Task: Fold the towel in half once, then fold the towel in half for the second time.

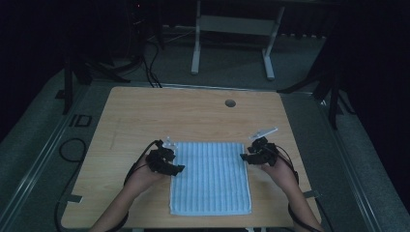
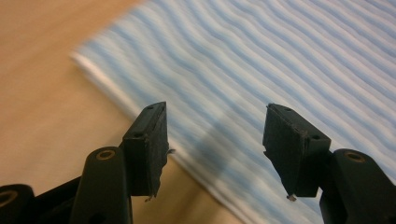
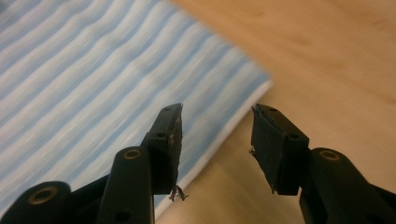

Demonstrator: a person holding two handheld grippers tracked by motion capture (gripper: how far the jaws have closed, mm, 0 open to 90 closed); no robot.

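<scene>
Striped cloth: blue-and-white towel (image 1: 211, 177) lies flat on the wooden worktop (image 1: 145, 116), near the person's edge, folded to a tall rectangle.
Left tool: left tool (image 1: 167, 162) hangs just above the towel's left edge near its far corner; in the left gripper view (image 2: 215, 140) the jaws stand about half open with nothing between them, the hem below the gap.
Right tool: right tool (image 1: 256, 153) hangs at the far right corner; in the right gripper view (image 3: 217, 140) its jaws are likewise parted and empty, the towel edge under the left jaw.
Step, judged: both tools look clear of the cloth, between a fold and the next grasp.
Risk 1: a jaw closing on just 1 layer would peel the fold apart.
Risk 2: uneven pulls by the 2 tools would skew the towel.
Risk 3: a low jaw could drag the hem and wrinkle it.
</scene>
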